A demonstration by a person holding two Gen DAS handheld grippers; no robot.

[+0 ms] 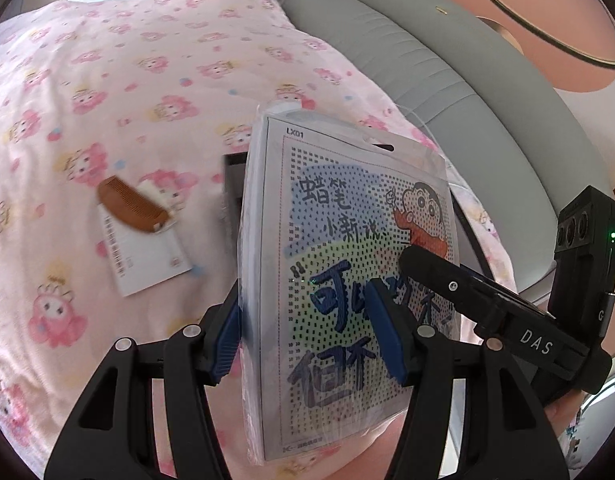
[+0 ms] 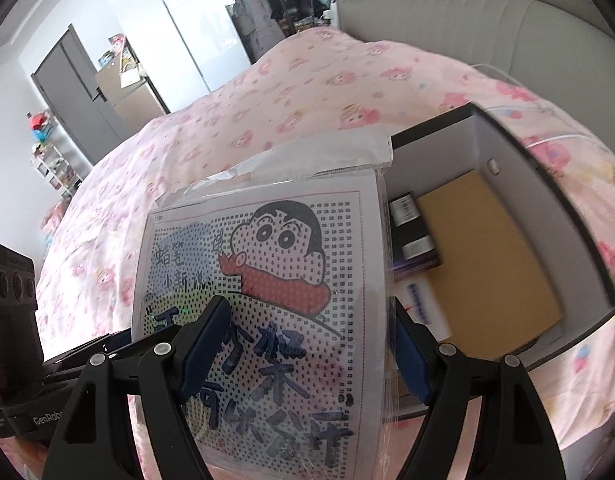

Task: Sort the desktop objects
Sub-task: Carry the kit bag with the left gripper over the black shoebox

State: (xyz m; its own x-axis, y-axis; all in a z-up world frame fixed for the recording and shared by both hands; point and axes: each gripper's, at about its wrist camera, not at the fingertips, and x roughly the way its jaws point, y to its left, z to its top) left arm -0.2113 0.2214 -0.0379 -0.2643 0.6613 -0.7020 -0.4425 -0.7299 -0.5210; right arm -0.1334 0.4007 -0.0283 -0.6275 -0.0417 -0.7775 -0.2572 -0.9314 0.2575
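The left claw [image 1: 305,330] is clamped on a plastic-wrapped cartoon craft pack [image 1: 347,264], its 2 blue pads [image 1: 385,336] pressing the pack's near part from either side. In the left wrist view the pack stands on edge, lifted clear of the bed [image 1: 119,80], which is covered in a pink cartoon-print sheet. The right claw [image 2: 311,348] grips the same pack [image 2: 275,280]: 1 finger lies across the printed face and the other sits behind the pack's right edge, so the pack is held between both claws at once. From the left wrist, the right claw's black finger shows against the pack's right side.

On the bed to the left of the pack lies a white card [image 1: 147,256] with a brown comb [image 1: 129,210] resting across its far end. Both are well apart from the claws.

In the right wrist view an open dark-walled box [image 2: 507,152] sits on the bed just right of the pack and behind it. Inside it a tan flat item [image 2: 491,256] lies along the right part, with 2 small dark boxes [image 2: 411,228] at its left. A white item with blue print shows at the near left of the box, partly hidden by the pack.

A grey padded headboard [image 1: 447,80] curves along the far right side of the bed.
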